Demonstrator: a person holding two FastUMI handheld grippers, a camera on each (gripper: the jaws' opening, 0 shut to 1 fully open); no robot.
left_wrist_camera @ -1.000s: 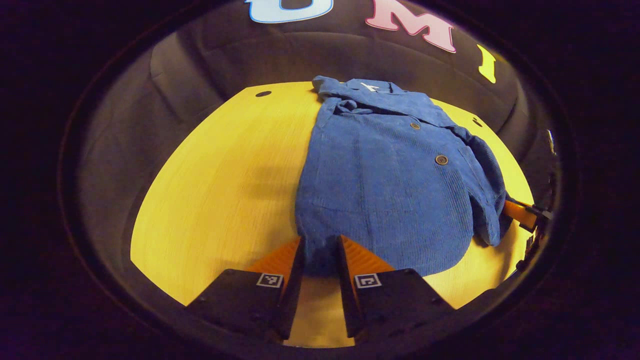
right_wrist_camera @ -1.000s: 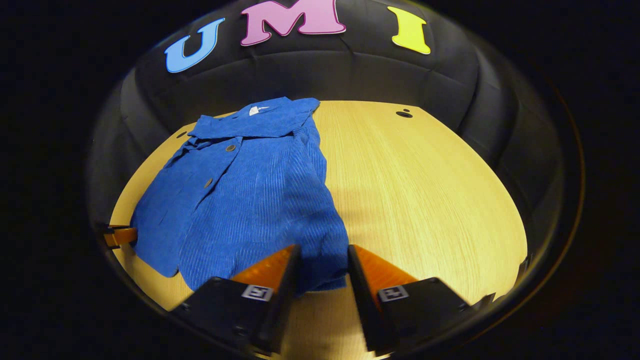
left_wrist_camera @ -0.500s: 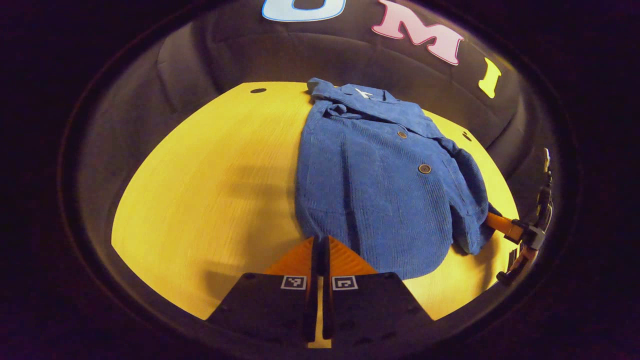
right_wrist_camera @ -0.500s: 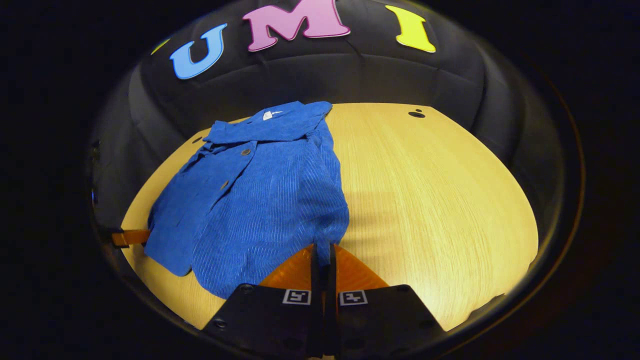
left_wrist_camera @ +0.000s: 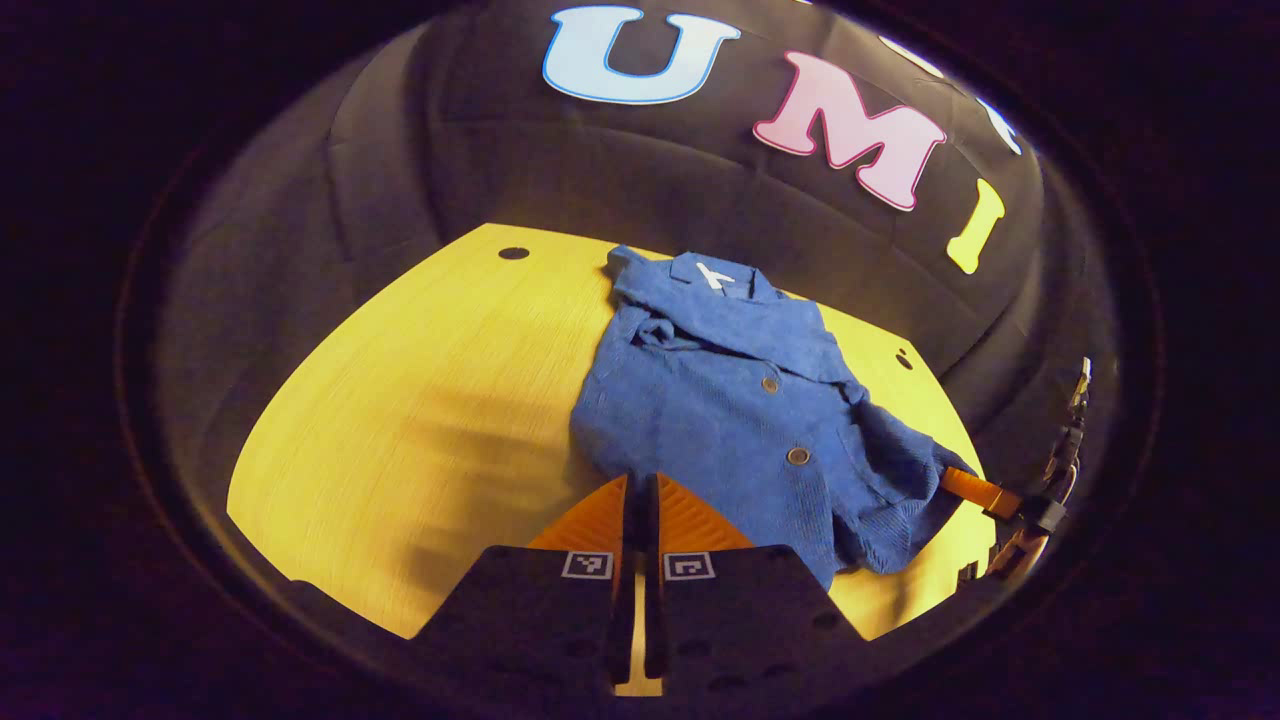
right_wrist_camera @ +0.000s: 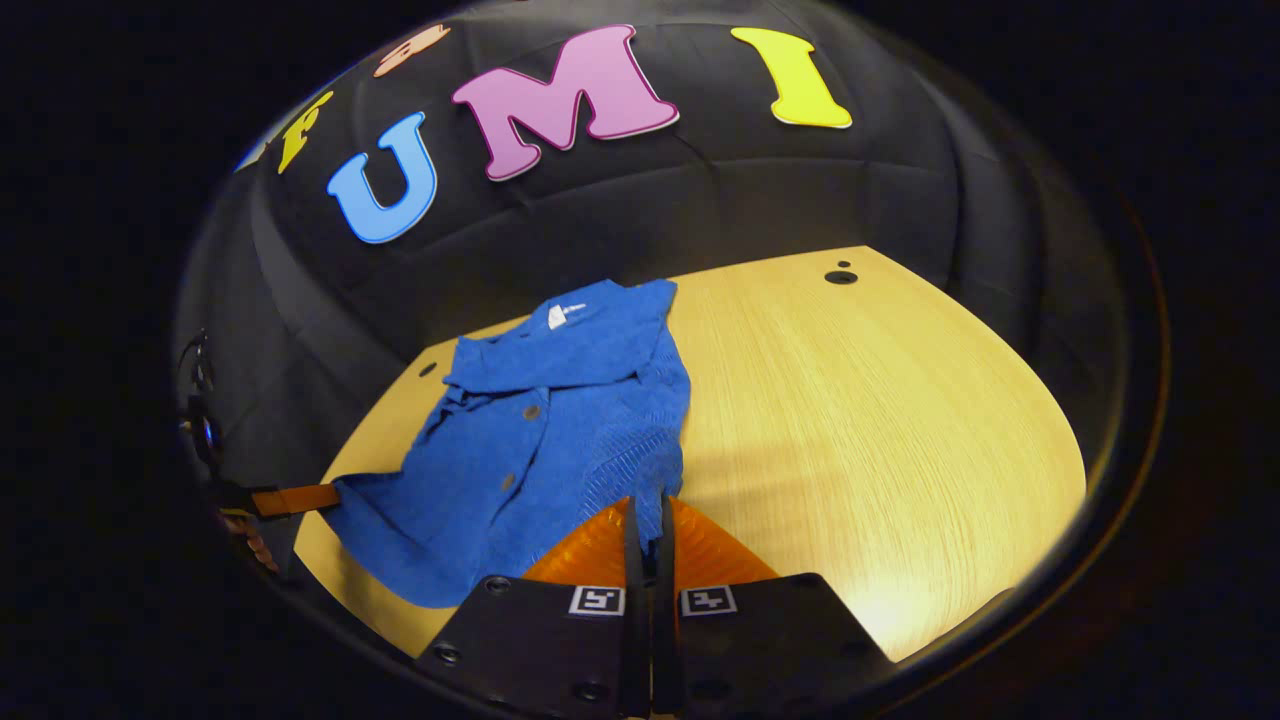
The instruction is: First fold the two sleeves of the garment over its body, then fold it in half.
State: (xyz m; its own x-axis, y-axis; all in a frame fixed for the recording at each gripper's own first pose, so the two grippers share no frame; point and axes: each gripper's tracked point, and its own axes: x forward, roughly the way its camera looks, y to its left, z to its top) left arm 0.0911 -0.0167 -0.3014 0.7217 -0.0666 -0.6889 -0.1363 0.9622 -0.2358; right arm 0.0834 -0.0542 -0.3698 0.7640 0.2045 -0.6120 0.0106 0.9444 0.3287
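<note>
Where its orange fingers meet at the near edge, the left gripper [left_wrist_camera: 638, 492] is clenched on the hem of the blue garment [left_wrist_camera: 735, 400]; the right gripper [right_wrist_camera: 650, 512] pinches the hem's other corner, apparently just as tight. Between them the hem rises off the yellow counter [right_wrist_camera: 860, 400]. Farther off, collar [right_wrist_camera: 575, 335] and buttons [left_wrist_camera: 798, 456] lie flat.

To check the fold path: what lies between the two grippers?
In the left gripper view, the blue shirt spans from the left gripper to the right gripper.
</note>
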